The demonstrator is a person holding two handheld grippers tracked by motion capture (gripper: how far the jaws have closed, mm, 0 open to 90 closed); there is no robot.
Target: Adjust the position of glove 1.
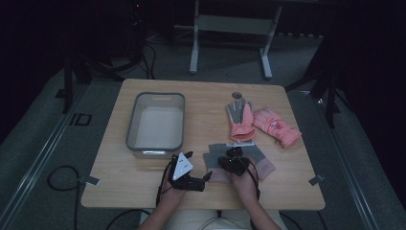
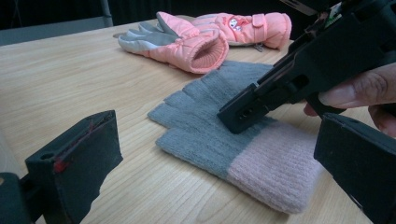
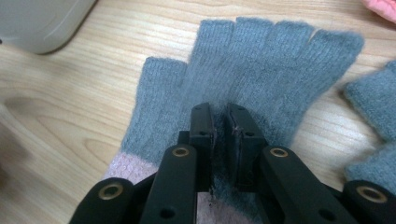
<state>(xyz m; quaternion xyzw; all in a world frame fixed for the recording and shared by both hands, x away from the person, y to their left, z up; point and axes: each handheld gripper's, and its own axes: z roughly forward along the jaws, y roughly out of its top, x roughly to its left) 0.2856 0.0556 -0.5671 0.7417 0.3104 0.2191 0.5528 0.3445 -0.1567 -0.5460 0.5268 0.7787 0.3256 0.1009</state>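
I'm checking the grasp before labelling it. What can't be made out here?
- Right gripper view: whether the right claw pinches the grey glove; its own jaws cover the gap.
- Right gripper view: second grey glove, cut off by the right edge.
- Left gripper view: print on the farther pink glove, too small.

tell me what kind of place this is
Probably a dim recording room or lab, not a home: a bare wooden table on grey carpet, cables trailing across the floor, and a metal frame standing behind.
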